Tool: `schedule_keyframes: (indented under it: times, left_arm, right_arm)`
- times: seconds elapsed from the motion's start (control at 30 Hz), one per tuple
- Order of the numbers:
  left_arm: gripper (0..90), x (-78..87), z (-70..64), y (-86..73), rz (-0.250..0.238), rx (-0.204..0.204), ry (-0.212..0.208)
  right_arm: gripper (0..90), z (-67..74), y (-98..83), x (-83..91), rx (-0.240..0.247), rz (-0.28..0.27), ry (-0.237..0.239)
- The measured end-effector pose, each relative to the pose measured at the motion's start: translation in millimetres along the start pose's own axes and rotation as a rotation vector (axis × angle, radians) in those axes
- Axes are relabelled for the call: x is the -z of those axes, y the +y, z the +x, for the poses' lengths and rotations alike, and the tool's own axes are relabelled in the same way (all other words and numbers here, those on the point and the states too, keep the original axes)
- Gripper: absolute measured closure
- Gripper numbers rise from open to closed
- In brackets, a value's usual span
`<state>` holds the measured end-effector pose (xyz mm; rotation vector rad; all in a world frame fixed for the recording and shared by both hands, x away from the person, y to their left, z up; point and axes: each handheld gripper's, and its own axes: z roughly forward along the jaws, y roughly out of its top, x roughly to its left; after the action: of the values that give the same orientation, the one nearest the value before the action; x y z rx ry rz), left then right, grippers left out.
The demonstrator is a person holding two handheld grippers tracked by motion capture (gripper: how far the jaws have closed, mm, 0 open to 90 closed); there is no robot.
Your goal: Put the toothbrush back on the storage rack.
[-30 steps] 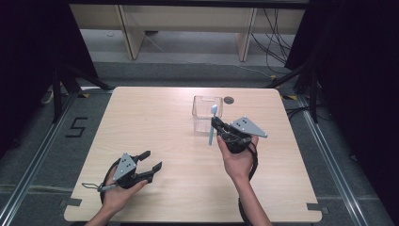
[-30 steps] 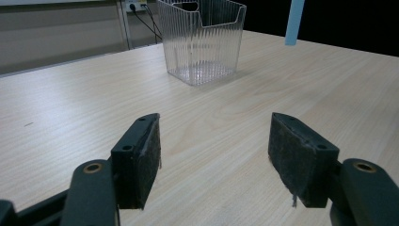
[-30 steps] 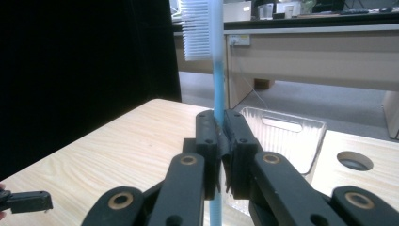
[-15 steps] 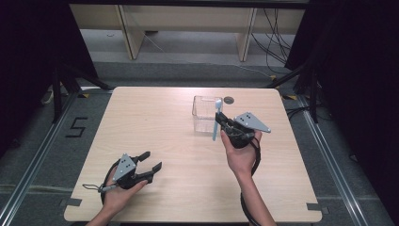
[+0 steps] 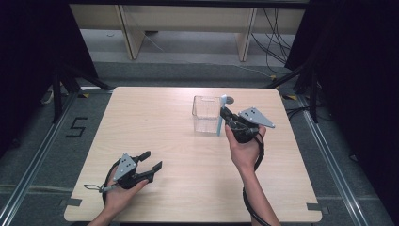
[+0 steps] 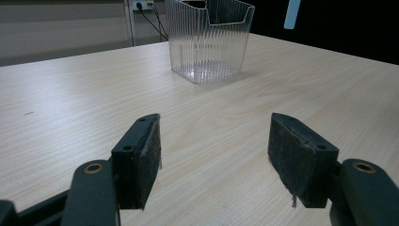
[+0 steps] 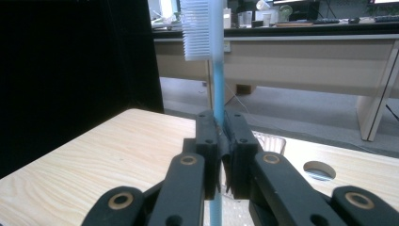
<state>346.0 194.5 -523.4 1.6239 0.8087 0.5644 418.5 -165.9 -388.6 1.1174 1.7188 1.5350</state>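
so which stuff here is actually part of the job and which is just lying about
In the job:
- toothbrush, clamped in the right gripper
- clear plastic box

Lying about:
- left gripper, open and idle
- round hole in the table

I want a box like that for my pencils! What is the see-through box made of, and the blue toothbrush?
The box looks like clear hard plastic: the table shows through its ribbed, shiny walls. The toothbrush seems plastic too: a smooth, slightly see-through blue handle with stiff white bristles, probably nylon.
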Motion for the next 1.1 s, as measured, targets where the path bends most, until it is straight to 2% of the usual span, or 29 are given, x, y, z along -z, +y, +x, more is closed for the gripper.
schedule_keyframes:
  times: [0.03,0.07,0.17,0.3,0.33,0.43,0.47,0.53,0.63,0.67,0.7,1.1]
  left_arm:
    - [35.0,0.2,0.3,0.1,0.002,0.002,0.002]
    - [35.0,0.0,0.4,0.0,-0.001,0.008,0.002]
    - [35.0,1.5,0.2,0.4,0.009,0.011,0.01]
    - [35.0,2.0,0.1,0.3,0.008,0.003,0.013]
    - [35.0,2.0,-0.1,0.3,0.007,0.003,0.014]
    - [35.0,2.1,-0.2,0.3,0.007,0.002,0.015]
    - [35.0,2.1,-0.1,0.2,0.005,0.003,0.015]
    - [35.0,2.4,0.3,0.2,0.005,0.005,0.015]
    - [35.0,2.2,0.3,0.3,0.006,0.006,0.016]
    - [35.0,2.2,0.2,0.2,0.005,0.005,0.016]
    - [35.1,2.2,0.0,0.2,0.004,0.004,0.017]
    - [35.2,2.4,-0.4,0.1,0.002,0.0,0.019]
  right_arm:
    - [85.9,-1.9,0.7,-1.6,0.013,-0.012,0.0]
    - [86.0,-2.0,1.4,-2.2,0.002,-0.008,0.009]
    - [85.9,-4.1,4.1,-4.3,0.009,-0.008,-0.001]
    - [85.9,-3.1,8.8,-8.1,0.009,-0.017,-0.005]
    - [86.0,-3.3,12.4,-9.6,0.026,-0.026,-0.003]
    - [86.0,-3.1,16.0,-10.6,0.029,-0.03,-0.012]
    - [85.9,-2.4,17.5,-11.4,0.015,-0.033,-0.013]
    - [86.0,-3.3,20.8,-12.7,0.024,-0.038,-0.012]
    - [86.0,-3.4,24.7,-14.0,0.012,-0.046,-0.014]
    - [86.0,-4.2,25.7,-14.8,0.026,-0.052,-0.02]
    - [86.0,-3.7,26.4,-16.3,0.019,-0.055,-0.009]
    - [86.0,-7.9,34.5,-25.0,0.035,-0.061,-0.038]
